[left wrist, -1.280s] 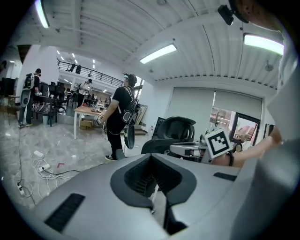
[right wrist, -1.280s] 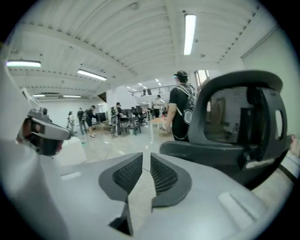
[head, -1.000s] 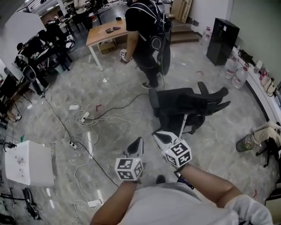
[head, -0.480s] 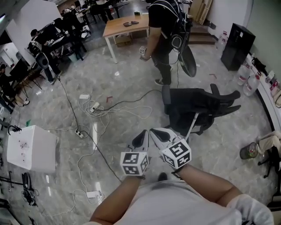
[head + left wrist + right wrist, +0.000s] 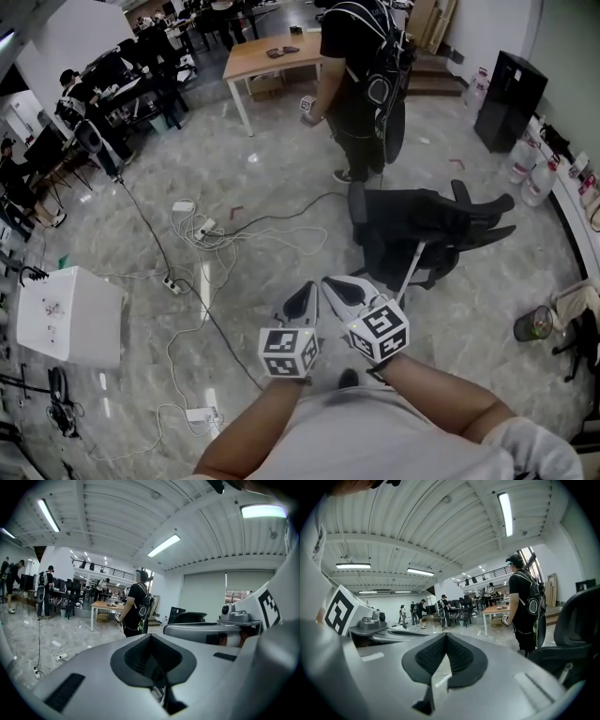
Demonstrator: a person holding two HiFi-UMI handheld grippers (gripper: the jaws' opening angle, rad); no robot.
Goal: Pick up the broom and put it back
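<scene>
Close against the person's chest, the grey hand-held left gripper (image 5: 302, 298) and the matching right gripper (image 5: 336, 286) are hovering side by side, almost touching, each pressing its black ribbed pads together on nothing. Just beyond the right gripper, the broom (image 5: 411, 270) is showing only as a thin, pale, straight handle slanting against the overturned black office chair (image 5: 422, 217); its head is not showing. It is looking light and stiff but long, so it is likely going to swing if taken near one end, and the smooth shaft is probably going to slip in a loose pinch. Taking it on the bare stretch of handle clear of the chair, one gripper above the other, is looking like the safest hold. The chair's arms and base are crowding the handle and could be snagging it on the lift. Farther out, a standing person in black with a backpack (image 5: 361, 75) is occupying the floor behind the chair, white cables (image 5: 234, 239) are trailing to the left, and clear plastic water bottles (image 5: 532, 183) are lining the right wall.
</scene>
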